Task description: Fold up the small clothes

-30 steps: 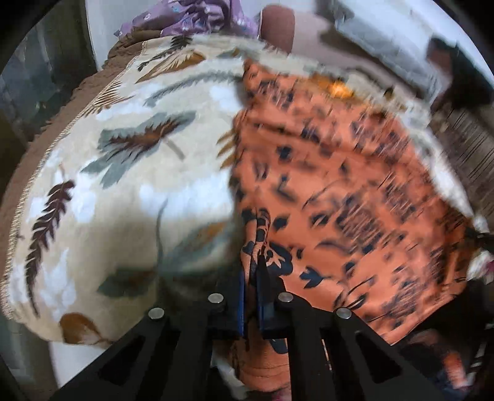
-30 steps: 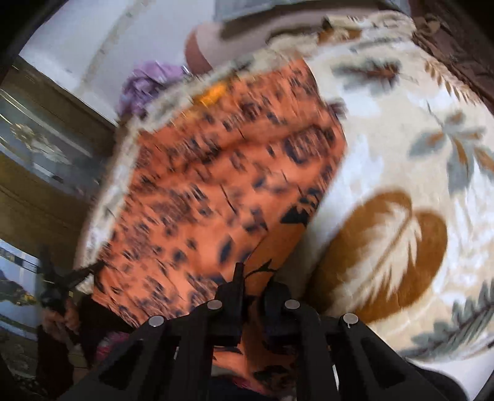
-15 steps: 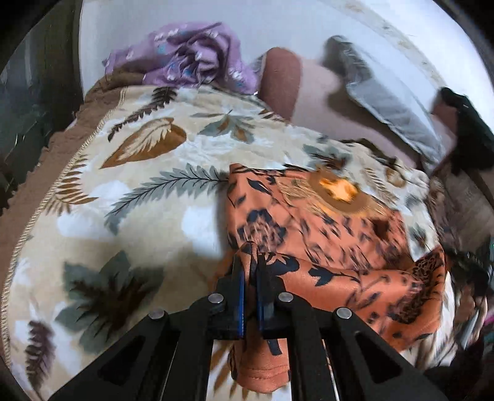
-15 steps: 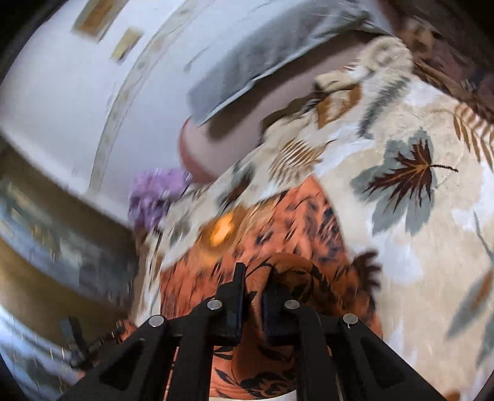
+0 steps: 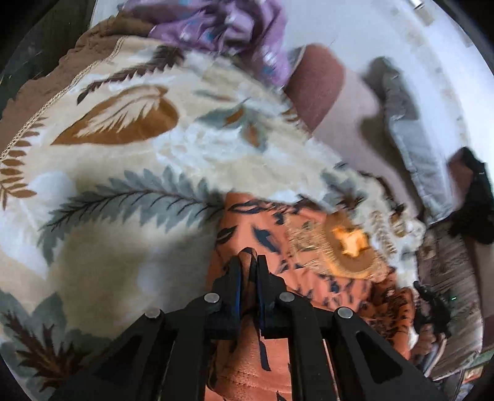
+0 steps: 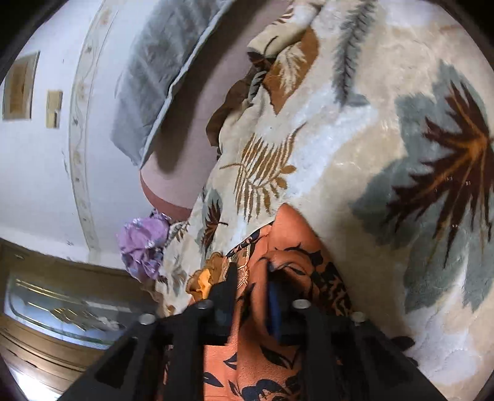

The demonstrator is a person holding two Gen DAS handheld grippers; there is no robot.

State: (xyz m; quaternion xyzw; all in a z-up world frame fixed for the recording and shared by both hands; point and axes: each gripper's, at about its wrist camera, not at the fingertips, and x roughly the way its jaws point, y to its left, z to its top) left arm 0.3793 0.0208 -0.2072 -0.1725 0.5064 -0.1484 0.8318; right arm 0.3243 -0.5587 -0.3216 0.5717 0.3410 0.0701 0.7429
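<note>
Left wrist view: the left gripper is seen with its jaws drawn almost together, and a pinched ridge of the orange garment is clamped between the fingers. The garment lies on the leaf-patterned blanket, bunched toward the lower right of the view, with a gold embroidered patch facing up. A purple cloth is heaped at the far edge of the blanket, well apart from the garment. A grey pillow lies beyond it.

Right wrist view: the right gripper is seen with its jaws at a moderate gap; they have just been opening. A fold of the orange garment lies between them, but the pads do not appear to press on it. The garment rests on the blanket, with the purple cloth off to the left.

Step in hand: 1 fold is judged to have been carried over and laid down, and release is under way, the right side first.

Next move: the left jaws are to be opened so that the pinched ridge drops flat. Both grippers should then be drawn clear without the cloth being dragged, since the thin fabric is likely to cling to the pads. A fresh edge is then to be taken for fold 2.
</note>
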